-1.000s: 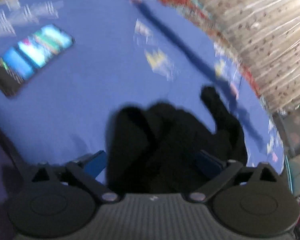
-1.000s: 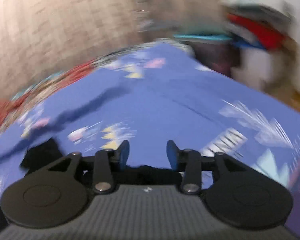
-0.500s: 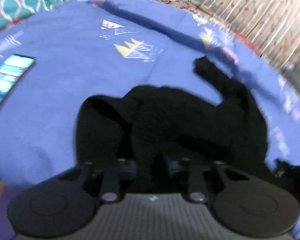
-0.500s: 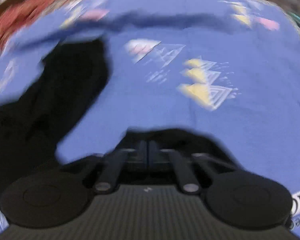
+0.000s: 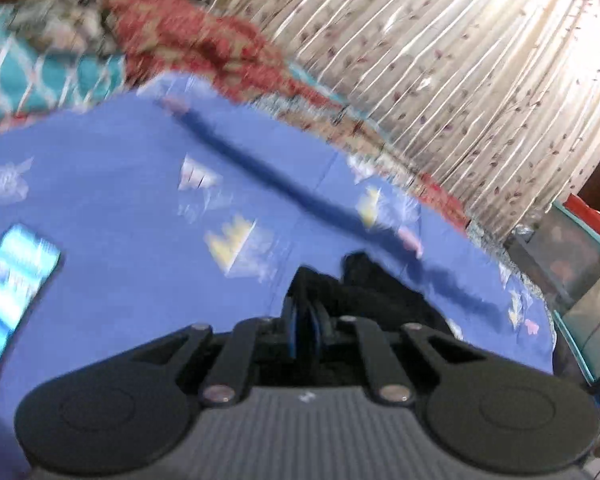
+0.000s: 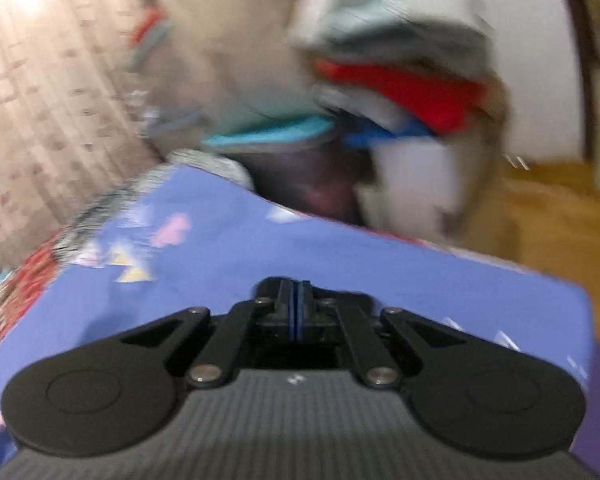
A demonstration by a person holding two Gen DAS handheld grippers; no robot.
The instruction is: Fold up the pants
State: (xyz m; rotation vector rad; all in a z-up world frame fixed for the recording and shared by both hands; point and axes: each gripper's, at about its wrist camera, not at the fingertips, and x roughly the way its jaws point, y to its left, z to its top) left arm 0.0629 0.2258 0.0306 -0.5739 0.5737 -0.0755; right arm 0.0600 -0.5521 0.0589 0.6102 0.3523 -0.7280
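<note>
Pants [image 5: 380, 300] bunched black on blue sheet [image 5: 100, 200], left tool [image 5: 306, 320] clamped on them, right tool [image 6: 296, 304] pressed together

Matt black cloth pants [image 5: 384, 300]; soft blue printed cotton bed sheet [image 5: 100, 208]; pleated, faintly shiny floral curtain [image 5: 460, 60]; glossy glass-faced phone [image 5: 14, 280] (blurred); matt black plastic left gripper [image 5: 305, 322].

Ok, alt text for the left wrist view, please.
Left gripper shut on a bunch of black pants, over a blue patterned bedsheet. A lit phone lies at left; a pleated curtain hangs behind.
</note>
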